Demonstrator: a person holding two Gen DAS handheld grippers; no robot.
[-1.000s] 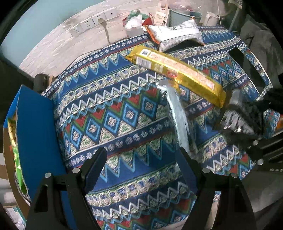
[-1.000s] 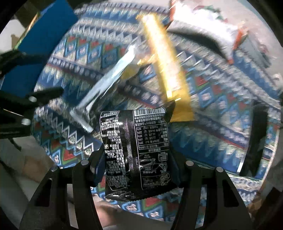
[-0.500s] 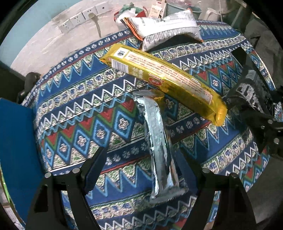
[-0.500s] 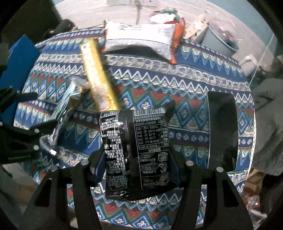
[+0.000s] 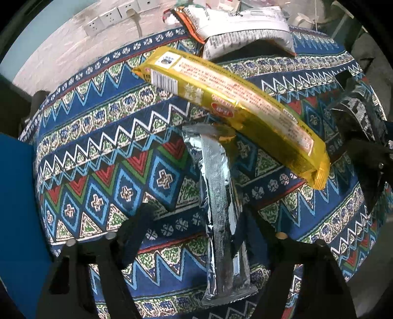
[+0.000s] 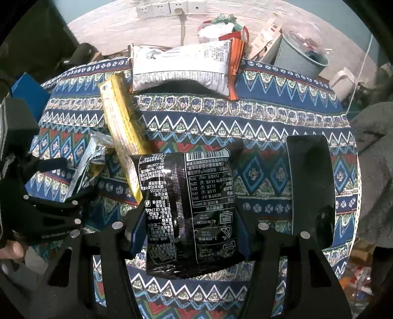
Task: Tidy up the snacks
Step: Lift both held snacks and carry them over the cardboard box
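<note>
A silver foil packet (image 5: 218, 208) lies on the patterned tablecloth (image 5: 98, 152) between the fingers of my left gripper (image 5: 196, 216). That gripper points straight down and its jaws are closing; the left pad still stands clear of the foil. A long yellow packet (image 5: 233, 108) lies slantwise just beyond, over the foil's far end. My right gripper (image 6: 191, 220) is shut on a black snack packet (image 6: 189, 208), held above the cloth. In the right wrist view the left gripper (image 6: 66, 181) is at the left edge, over the silver packet (image 6: 83, 166).
A white and orange bag (image 6: 181, 66) lies at the table's far edge. A glossy black flat object (image 6: 312, 191) lies to the right on the cloth. A blue box (image 5: 14, 220) stands at the left. Behind the table are a grey bin (image 6: 299, 59) and wall sockets (image 6: 169, 8).
The left gripper sank toward the silver packet, which now lies between its fingers, and its jaws narrowed. The right gripper swung across and rolled, black packet still held.
</note>
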